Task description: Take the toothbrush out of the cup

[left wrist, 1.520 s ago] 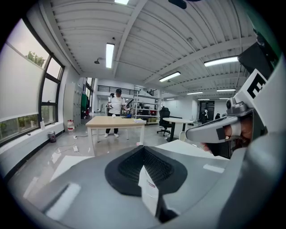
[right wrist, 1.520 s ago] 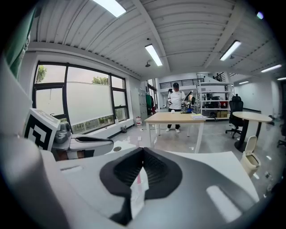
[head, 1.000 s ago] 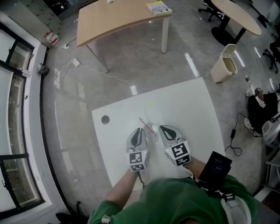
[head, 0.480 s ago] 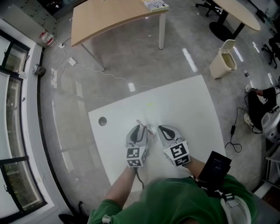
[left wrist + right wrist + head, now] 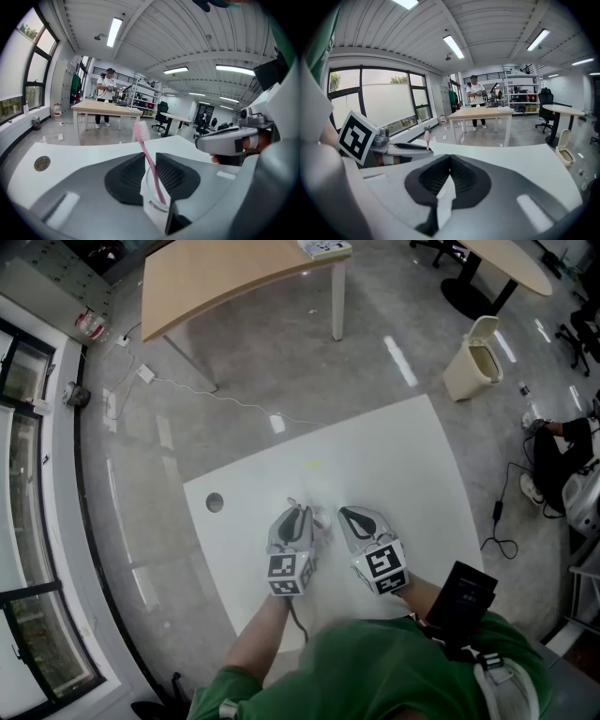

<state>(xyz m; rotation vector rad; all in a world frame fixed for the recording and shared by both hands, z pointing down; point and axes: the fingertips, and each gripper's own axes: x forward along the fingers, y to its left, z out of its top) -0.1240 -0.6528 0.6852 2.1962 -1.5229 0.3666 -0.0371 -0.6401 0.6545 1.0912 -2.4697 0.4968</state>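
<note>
The slim pink plastic toothbrush (image 5: 149, 161) stands nearly upright in the small clear cup (image 5: 153, 205), between my left gripper's (image 5: 297, 512) slightly spread, just-closing jaws; my right gripper (image 5: 450, 158) is pressed together.

1. The left gripper (image 5: 297, 512) is held at the end of the bare left forearm (image 5: 255, 641), pointed away from the body and tilted somewhat down.
2. Its jaws have just been closing. They are seen slightly apart, with the toothbrush (image 5: 149, 159) handle between them and a gap left on its right.
3. The right gripper (image 5: 350, 514) is held near the left one on the right wrist (image 5: 424, 594), tilted down likewise.
4. Its jaws are seen pressed together, with nothing held.
</note>
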